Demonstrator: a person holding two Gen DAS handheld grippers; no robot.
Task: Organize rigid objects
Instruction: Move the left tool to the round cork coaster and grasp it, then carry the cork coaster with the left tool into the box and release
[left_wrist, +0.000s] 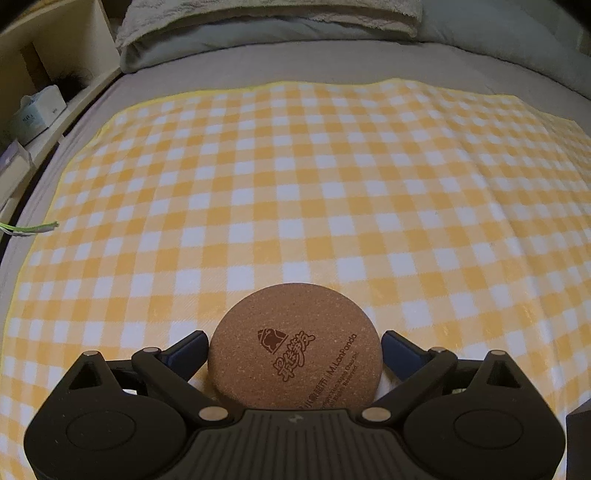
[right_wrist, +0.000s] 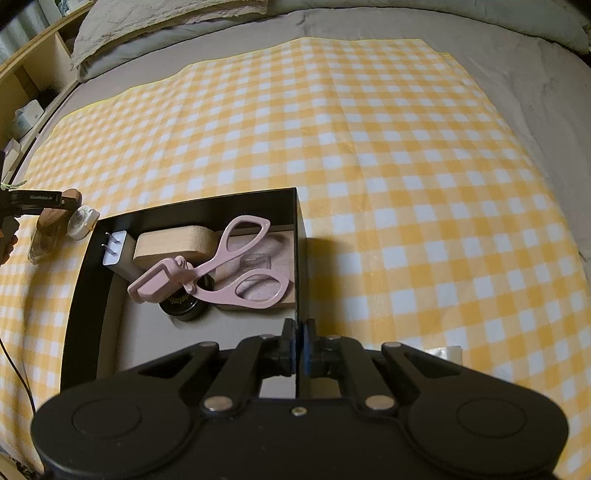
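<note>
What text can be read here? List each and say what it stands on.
"M.LanPanda": cork disc, beside a stamped logo with stylized characters, not legible to me.
Small lines along the disc's lower edge: partly hidden, too small.
Box on the shelf: print blurred.
Black jar in the tray: gold lettering unreadable.

My left gripper and right gripper are matte black, with round silver rivets at the linkages, ribbed bases and dark blue finger pads.
</note>
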